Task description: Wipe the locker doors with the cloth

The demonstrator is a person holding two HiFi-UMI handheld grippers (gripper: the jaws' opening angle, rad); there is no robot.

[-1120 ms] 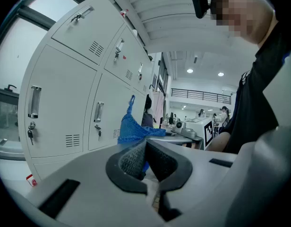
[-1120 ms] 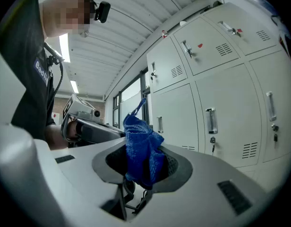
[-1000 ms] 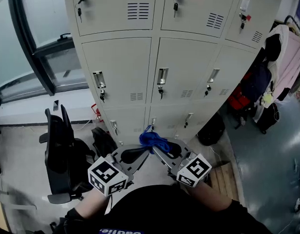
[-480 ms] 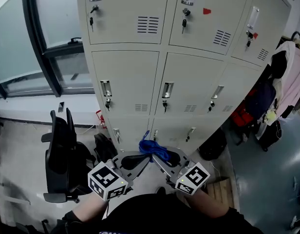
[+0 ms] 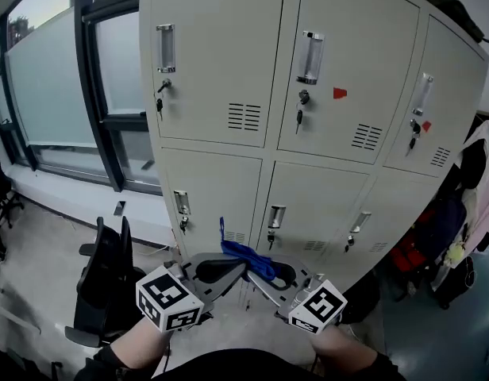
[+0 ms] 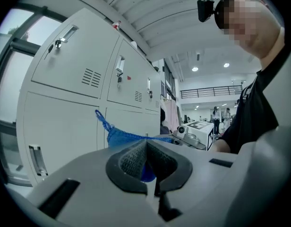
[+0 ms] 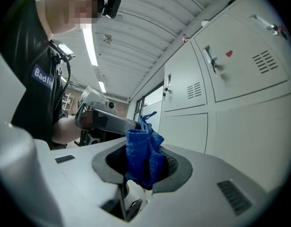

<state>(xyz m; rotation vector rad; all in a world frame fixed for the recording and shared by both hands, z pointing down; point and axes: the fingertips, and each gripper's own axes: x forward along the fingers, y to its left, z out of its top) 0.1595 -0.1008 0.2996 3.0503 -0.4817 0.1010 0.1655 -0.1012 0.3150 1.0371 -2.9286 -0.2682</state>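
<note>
Cloth (image 5: pixel 248 254): blue, held between our grippers, near the lockers (image 5: pixel 308 78) but not touching.
Left gripper (image 6: pixel 146 150): jaws pinched on one end.
Right gripper (image 7: pixel 144 169): jaws clamped on the bunched end, we judge ready for spreading.

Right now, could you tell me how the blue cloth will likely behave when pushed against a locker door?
The cloth looks floppy: it bunches in folds between the left gripper and right gripper. It is probably light, since its loop stands up unaided. Its knit texture should drag on a door rather than slip.
</note>
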